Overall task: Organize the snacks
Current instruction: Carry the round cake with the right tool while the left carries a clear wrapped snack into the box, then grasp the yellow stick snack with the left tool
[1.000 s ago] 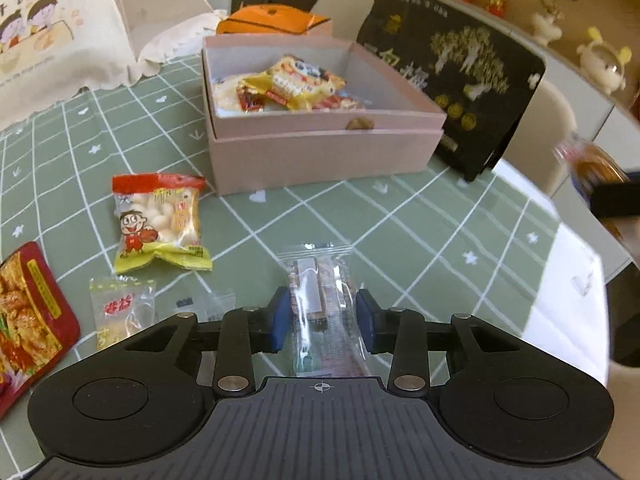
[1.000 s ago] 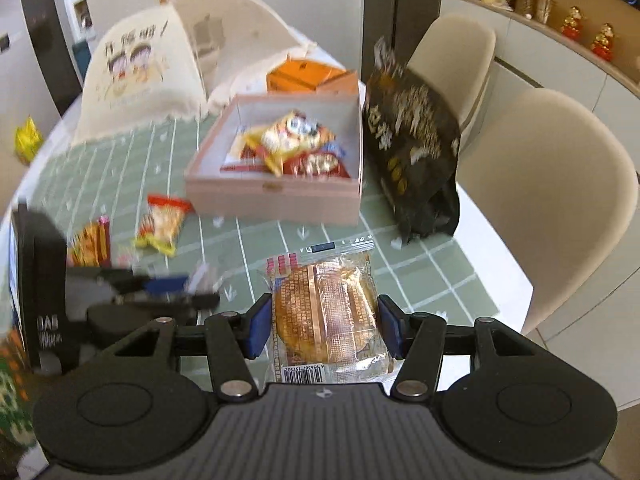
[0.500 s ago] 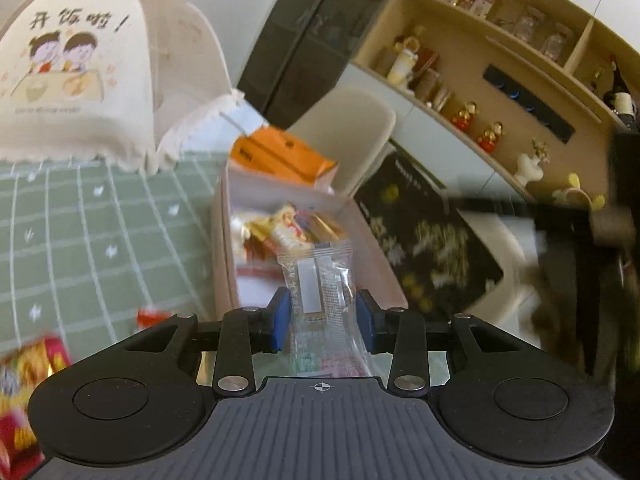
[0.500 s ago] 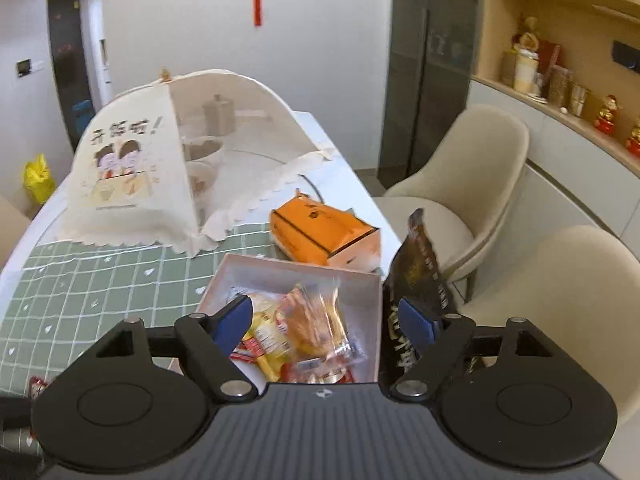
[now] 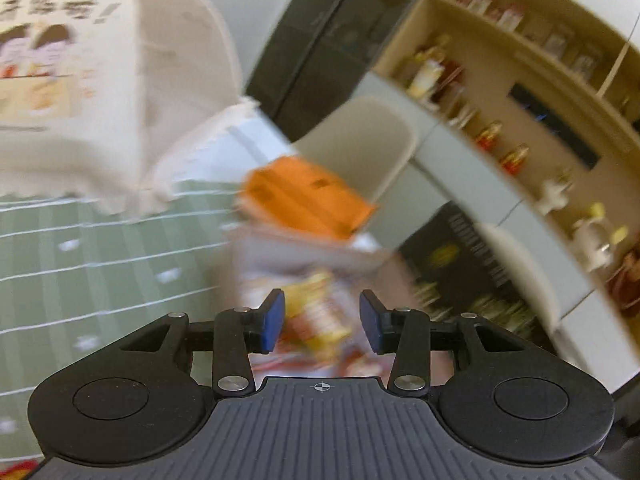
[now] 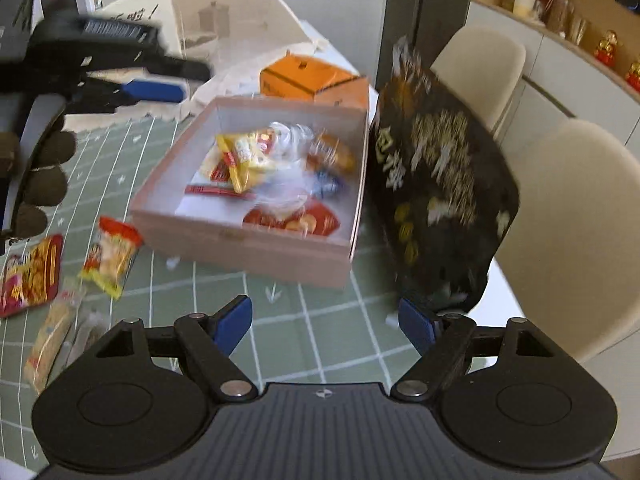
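A pink open box (image 6: 240, 246) holds several snack packets, among them a clear-wrapped one (image 6: 288, 168) in the middle and a round cake packet (image 6: 332, 152). My left gripper (image 5: 322, 322) is open and empty above the box (image 5: 304, 248); its view is blurred. It also shows in the right wrist view (image 6: 156, 90), up at the left over the table. My right gripper (image 6: 326, 324) is wide open and empty, in front of the box above the green cloth (image 6: 320, 336).
Loose snacks lie left of the box: a red-yellow packet (image 6: 110, 256), a red bag (image 6: 30, 276), a small biscuit packet (image 6: 48, 344). A black bag (image 6: 440, 200) stands right of the box, an orange carton (image 6: 312, 80) behind it, a mesh food cover (image 6: 232, 20) beyond. Chairs (image 6: 568, 240) stand at right.
My left gripper opened and the clear packet dropped into the box. My right gripper, open since releasing the cake packet, drew back and tilted down toward the table.
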